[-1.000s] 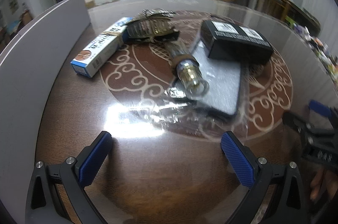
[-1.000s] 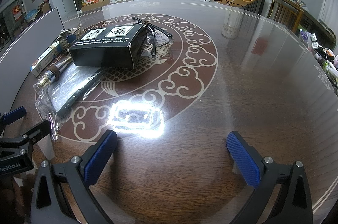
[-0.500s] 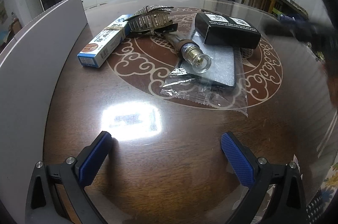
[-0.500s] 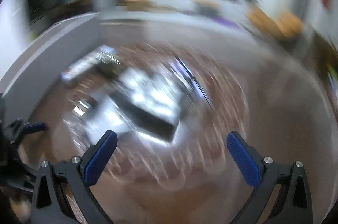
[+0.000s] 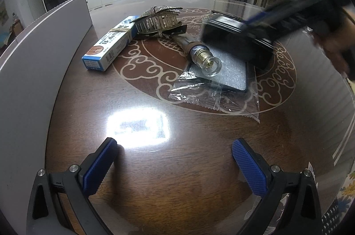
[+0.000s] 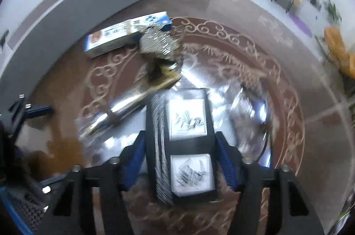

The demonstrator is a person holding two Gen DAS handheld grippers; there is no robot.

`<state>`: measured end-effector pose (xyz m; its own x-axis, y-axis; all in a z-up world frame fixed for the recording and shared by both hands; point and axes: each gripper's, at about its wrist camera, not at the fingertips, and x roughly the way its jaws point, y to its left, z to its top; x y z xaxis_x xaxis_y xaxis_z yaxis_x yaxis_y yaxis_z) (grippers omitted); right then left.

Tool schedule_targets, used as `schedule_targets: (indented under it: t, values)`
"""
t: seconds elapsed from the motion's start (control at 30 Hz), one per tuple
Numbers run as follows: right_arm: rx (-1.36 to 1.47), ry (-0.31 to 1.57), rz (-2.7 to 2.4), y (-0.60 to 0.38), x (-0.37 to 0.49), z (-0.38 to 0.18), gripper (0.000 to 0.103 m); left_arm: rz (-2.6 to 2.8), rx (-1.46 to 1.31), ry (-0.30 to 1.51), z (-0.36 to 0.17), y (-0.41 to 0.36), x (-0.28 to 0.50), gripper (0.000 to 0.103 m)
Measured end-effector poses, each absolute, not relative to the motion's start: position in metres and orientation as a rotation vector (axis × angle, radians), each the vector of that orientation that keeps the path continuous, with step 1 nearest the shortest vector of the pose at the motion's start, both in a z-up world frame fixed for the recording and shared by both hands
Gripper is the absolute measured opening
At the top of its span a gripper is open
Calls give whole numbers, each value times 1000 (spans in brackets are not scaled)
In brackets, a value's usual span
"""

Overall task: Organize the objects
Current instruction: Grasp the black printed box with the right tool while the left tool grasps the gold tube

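Note:
A black box [image 6: 188,141] with white labels lies between the blue pads of my right gripper [image 6: 180,159], which close against its two long sides; it also shows in the left wrist view [image 5: 235,42], with the right gripper above it. A bagged dark flat case [image 5: 224,77] lies under a glass-capped tube [image 5: 199,55]. A jewelled hair claw [image 5: 157,22] and a blue and white carton [image 5: 108,44] lie at the far left. My left gripper [image 5: 174,164] is open and empty over bare table.
The round brown table [image 5: 155,190] has a pale scroll pattern under glass. A grey upright panel [image 5: 28,71] runs along its left side. My left gripper shows at the left edge of the right wrist view [image 6: 26,110].
My right gripper swung over from the table's front to the black box and closed its pads on the box's sides. My left gripper barely moved.

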<state>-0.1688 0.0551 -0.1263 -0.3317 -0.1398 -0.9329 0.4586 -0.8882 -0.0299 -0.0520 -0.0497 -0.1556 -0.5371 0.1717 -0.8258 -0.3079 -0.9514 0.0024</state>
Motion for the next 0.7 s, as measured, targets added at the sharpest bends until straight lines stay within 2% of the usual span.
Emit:
schedule_targets:
  t: [0.13,0.3,0.43,0.57,0.63,0.67,0.7]
  values:
    - [1595,226,-2408,75,-109,-123,59,2528,-1333,214,-156,-51,-56,103]
    - [1599,173,-2589,93,-26,-136,59,2495,-1384,218,-155,-49,-64,103]
    - [1534,89,-2695,103,6,-139,60,2471,-1352,15,-131,-53,-88,103]
    - [1512,57,-2715,104,17,-144,67,2477,-1385,-44,-116,-42,-137,103]
    - [1519,24,-2716,104,17,-148,68,2453,-1431,-11,-121,-28,-160,88]
    - [1521,5,-2716,101,15,-153,68,2436,-1454,6,-127,-22,-171,75]
    - [1524,-14,-2716,103,16,-155,68,2423,-1467,18,-131,-17,-177,66]
